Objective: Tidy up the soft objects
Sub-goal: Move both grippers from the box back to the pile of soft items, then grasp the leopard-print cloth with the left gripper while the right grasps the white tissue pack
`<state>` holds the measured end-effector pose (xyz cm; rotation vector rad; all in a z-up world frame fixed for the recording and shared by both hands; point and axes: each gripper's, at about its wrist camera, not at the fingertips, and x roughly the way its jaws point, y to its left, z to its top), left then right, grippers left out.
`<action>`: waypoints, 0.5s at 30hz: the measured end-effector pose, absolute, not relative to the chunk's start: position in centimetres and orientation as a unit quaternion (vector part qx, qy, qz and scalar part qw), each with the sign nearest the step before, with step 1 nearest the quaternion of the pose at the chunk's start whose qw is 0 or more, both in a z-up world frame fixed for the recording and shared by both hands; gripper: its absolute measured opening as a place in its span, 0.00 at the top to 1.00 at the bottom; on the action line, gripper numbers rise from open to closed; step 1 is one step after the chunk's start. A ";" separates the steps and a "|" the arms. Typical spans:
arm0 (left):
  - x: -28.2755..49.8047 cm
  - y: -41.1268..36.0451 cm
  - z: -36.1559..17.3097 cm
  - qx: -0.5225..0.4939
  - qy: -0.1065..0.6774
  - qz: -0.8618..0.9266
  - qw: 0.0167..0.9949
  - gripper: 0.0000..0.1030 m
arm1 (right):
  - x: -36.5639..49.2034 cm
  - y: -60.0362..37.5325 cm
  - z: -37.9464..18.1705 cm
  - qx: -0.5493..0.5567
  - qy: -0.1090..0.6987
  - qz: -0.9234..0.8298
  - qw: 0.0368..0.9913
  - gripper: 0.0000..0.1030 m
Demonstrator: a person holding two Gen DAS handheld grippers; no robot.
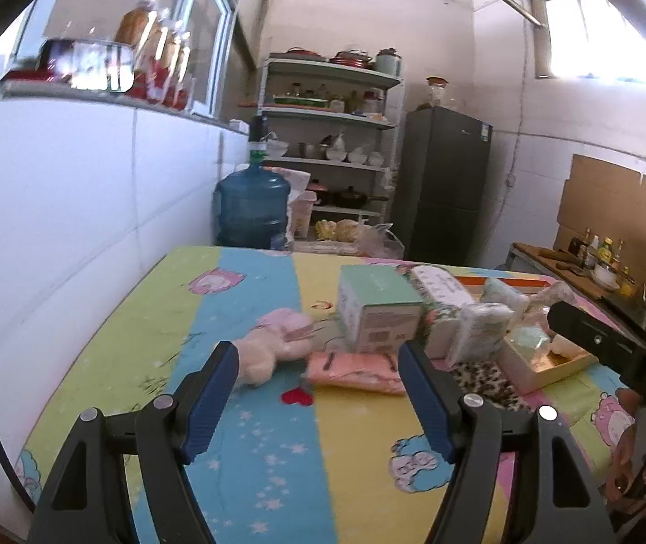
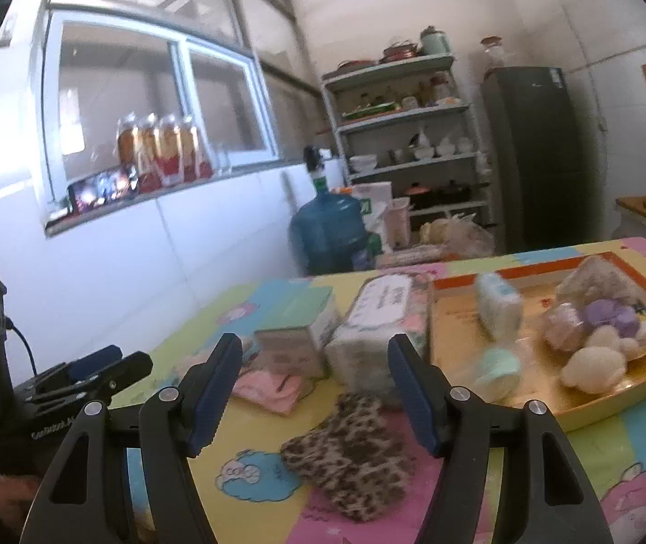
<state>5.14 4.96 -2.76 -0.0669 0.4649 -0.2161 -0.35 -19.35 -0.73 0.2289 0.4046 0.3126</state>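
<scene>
A pink and cream plush toy (image 1: 273, 344) lies on the colourful table cover, beside a folded pink cloth (image 1: 354, 369), which also shows in the right wrist view (image 2: 273, 387). A leopard-print cloth (image 2: 350, 449) lies in front of my right gripper (image 2: 316, 390). An orange-rimmed tray (image 2: 563, 412) holds a bag of plush balls (image 2: 599, 317), a cream plush (image 2: 593, 369) and a small pack (image 2: 500, 303). My left gripper (image 1: 320, 392) is open and empty, above the table short of the plush toy and pink cloth. My right gripper is open and empty above the leopard cloth.
A green box (image 1: 377, 313) and a tissue pack (image 2: 377, 326) stand mid-table. Behind the table are a blue water jug (image 1: 250, 208), a shelf rack (image 1: 332, 136) and a dark fridge (image 1: 445, 186). A white wall runs along the left.
</scene>
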 end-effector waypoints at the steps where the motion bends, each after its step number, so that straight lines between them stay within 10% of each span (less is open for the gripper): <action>1: 5.1 5.4 -2.9 -0.035 0.231 -0.105 0.967 0.30 | -0.2 -18.9 -0.8 0.111 0.202 0.155 0.960 0.33; 15: 5.2 8.2 -5.0 -0.058 0.245 -0.108 0.962 0.30 | 1.8 -17.6 -4.6 0.074 0.279 0.124 0.950 0.28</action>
